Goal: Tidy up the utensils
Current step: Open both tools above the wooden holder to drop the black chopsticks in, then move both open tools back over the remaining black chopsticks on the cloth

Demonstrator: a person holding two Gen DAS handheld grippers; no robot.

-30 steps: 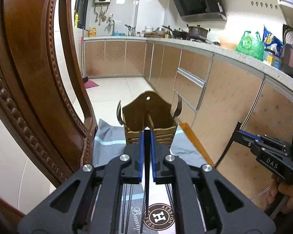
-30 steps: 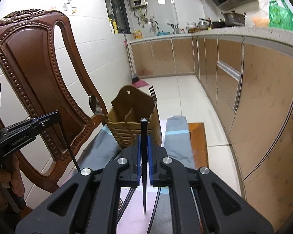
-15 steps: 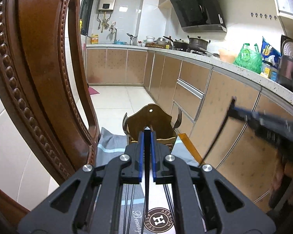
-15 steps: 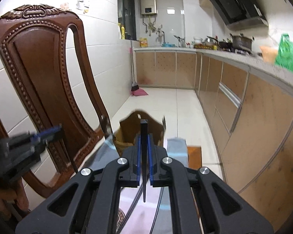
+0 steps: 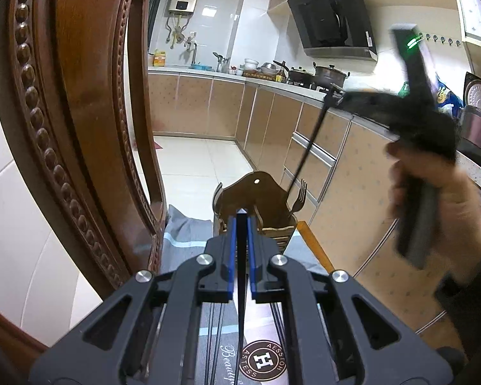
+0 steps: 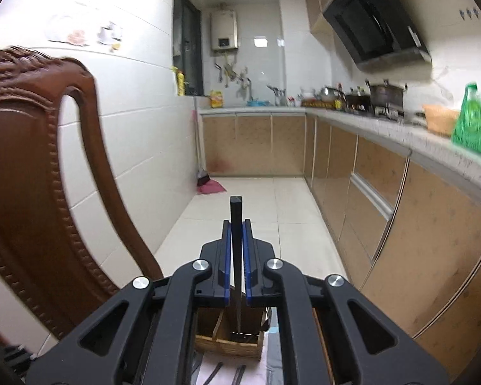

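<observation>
A wooden utensil holder (image 5: 256,205) stands at the table's far end, with a fork (image 5: 299,197) and a spoon (image 5: 217,194) in it. My left gripper (image 5: 241,224) is shut on a black chopstick (image 5: 242,288), held low in front of the holder. My right gripper (image 6: 236,234) is shut on another black chopstick (image 6: 236,256); in the left wrist view it is raised at the upper right and its chopstick (image 5: 308,147) points down at the holder's right side. In the right wrist view the holder (image 6: 229,337) lies right below the chopstick's tip.
A carved wooden chair back (image 5: 70,122) rises close on the left. More black chopsticks (image 5: 218,337) lie on the placemat (image 5: 263,359) under my left gripper. Kitchen cabinets (image 5: 320,147) and a counter run along the right.
My right gripper has risen and tipped over the holder, its chopstick now pointing down at it. My left gripper has lifted a little and stays behind the holder.
</observation>
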